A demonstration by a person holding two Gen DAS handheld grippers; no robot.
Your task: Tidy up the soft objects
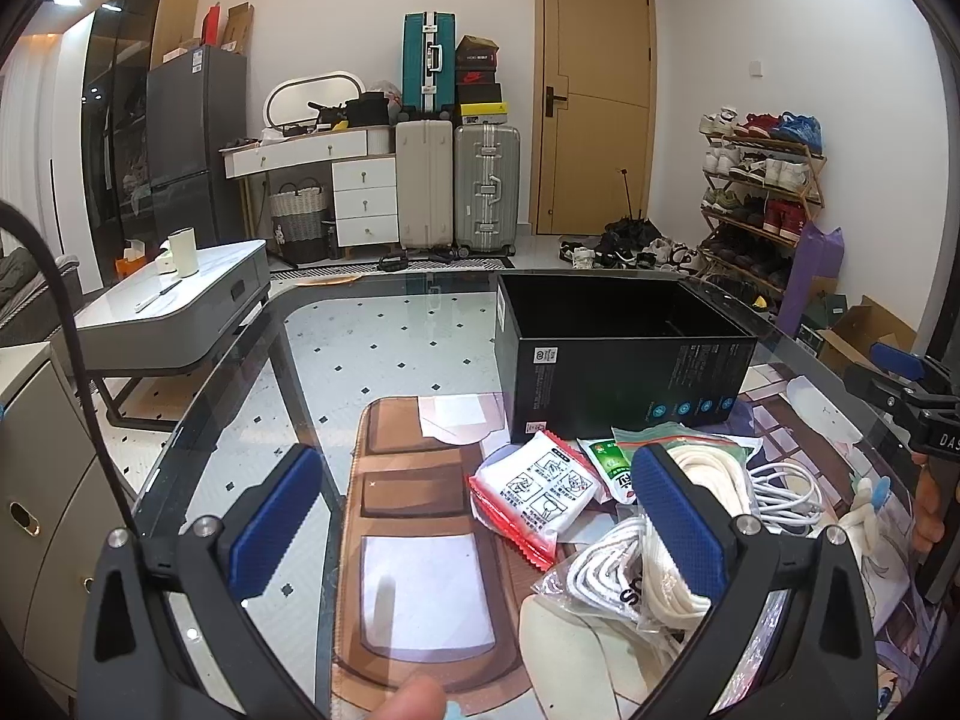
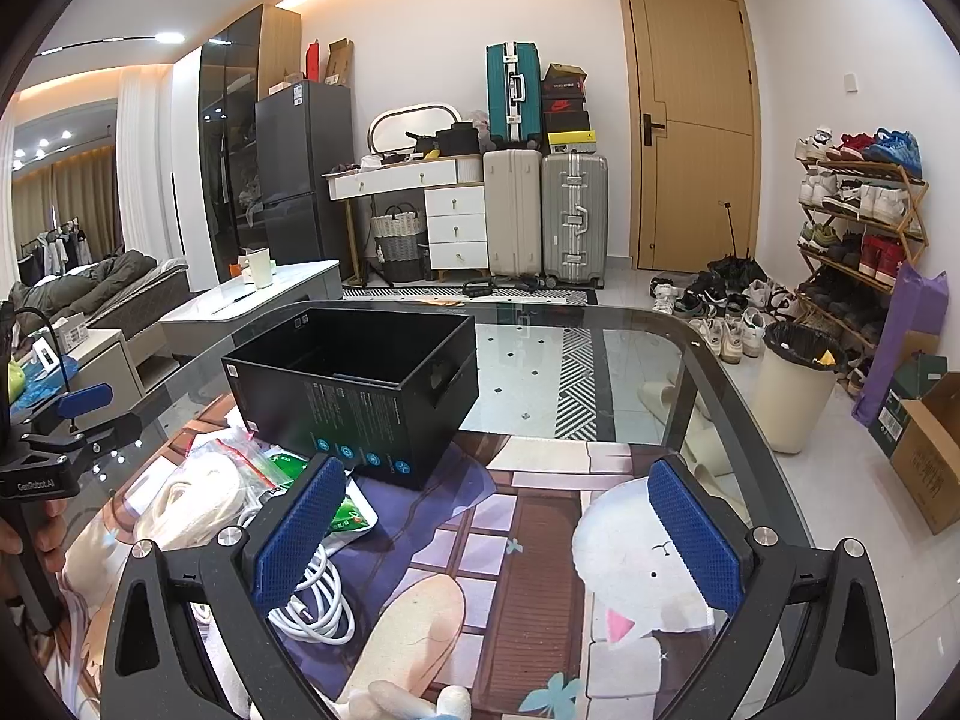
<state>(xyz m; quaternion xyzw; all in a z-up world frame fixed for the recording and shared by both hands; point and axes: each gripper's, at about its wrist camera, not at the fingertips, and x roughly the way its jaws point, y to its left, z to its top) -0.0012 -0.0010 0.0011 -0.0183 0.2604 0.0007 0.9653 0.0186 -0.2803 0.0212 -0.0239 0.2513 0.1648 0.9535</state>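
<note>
An open black box [image 1: 624,360] stands on the glass table [image 1: 312,360]; it also shows in the right wrist view [image 2: 354,384]. In front of it lies a pile: a white packet with red edges [image 1: 534,495], a green sachet [image 1: 612,462], cream rope in a bag [image 1: 714,474], bagged white laces [image 1: 606,576] and a white cable [image 1: 786,495]. My left gripper [image 1: 477,516] is open above the mat, its right finger over the pile. My right gripper [image 2: 498,531] is open and empty above the printed mat, with the cable [image 2: 312,600], the rope [image 2: 198,498] and the sachet [image 2: 348,516] at its left finger.
A printed mat [image 2: 528,528] covers the near table. A plush toy [image 2: 420,702] pokes in at the bottom edge. The other gripper shows at each view's side [image 1: 900,384]. A bin [image 2: 792,384], shoe rack [image 2: 858,228] and suitcases [image 2: 546,210] stand beyond the table.
</note>
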